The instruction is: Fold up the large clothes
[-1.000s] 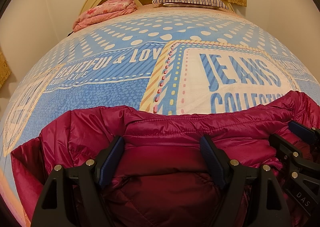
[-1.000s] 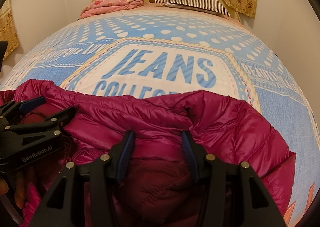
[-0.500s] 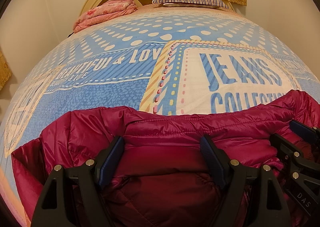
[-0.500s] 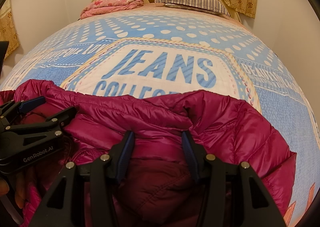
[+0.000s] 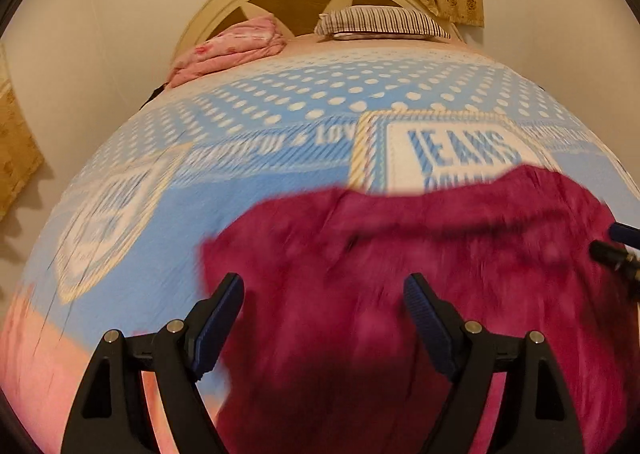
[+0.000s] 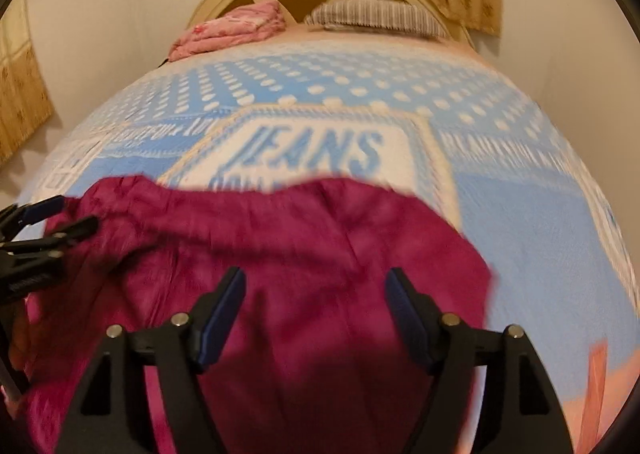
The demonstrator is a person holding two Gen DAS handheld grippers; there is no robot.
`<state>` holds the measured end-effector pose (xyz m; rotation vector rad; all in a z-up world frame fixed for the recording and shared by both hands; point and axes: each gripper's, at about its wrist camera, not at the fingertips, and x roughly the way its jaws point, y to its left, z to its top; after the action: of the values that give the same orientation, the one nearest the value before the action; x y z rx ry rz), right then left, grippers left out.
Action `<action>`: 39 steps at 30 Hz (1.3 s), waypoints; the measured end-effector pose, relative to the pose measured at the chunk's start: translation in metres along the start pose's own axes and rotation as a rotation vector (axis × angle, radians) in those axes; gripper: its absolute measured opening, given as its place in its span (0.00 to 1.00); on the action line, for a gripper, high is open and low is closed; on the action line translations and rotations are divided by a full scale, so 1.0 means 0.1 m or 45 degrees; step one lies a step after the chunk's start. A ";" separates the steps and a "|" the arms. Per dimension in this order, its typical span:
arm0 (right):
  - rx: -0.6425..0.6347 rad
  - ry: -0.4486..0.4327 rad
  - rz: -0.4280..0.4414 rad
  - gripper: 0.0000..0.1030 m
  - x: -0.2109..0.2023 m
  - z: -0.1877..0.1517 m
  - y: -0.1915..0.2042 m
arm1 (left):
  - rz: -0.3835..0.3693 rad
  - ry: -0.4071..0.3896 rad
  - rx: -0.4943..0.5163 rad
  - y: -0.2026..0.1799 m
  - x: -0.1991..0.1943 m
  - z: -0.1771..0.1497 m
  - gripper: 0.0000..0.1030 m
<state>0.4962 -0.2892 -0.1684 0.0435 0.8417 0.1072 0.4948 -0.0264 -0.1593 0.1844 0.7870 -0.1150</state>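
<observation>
both sets of jaws are spread wide, gripping nothing. left gripper [image 5: 324,292] and right gripper [image 6: 316,286] hover over the magenta puffer jacket [image 5: 420,274], which lies blurry on the blue JEANS bedspread [image 5: 248,110] at the near end of the bed, striped pillow [image 5: 380,20] way up top

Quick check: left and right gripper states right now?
Left gripper: open, fingers spread over the jacket, holding nothing.
Right gripper: open, over the jacket, holding nothing.
</observation>
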 end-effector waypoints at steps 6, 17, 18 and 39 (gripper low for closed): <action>0.060 0.108 0.016 0.73 -0.63 -0.88 -0.29 | 0.083 0.045 0.035 0.42 -0.63 -1.02 0.80; 0.167 0.114 -0.061 0.73 -1.59 -2.23 0.07 | 0.095 0.083 -0.039 0.83 -1.37 -2.31 0.80; 0.173 0.109 -0.065 0.73 -1.64 -2.30 0.09 | 0.092 0.077 -0.040 0.83 -1.42 -2.37 0.80; 0.209 0.018 -0.020 0.68 -2.18 -3.11 0.33 | 0.041 0.071 -0.087 0.81 -1.88 -3.04 0.80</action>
<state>0.1171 -0.2820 -0.2107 0.1907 0.8638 0.0234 0.1665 0.1218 -0.2259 0.1359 0.8419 -0.0529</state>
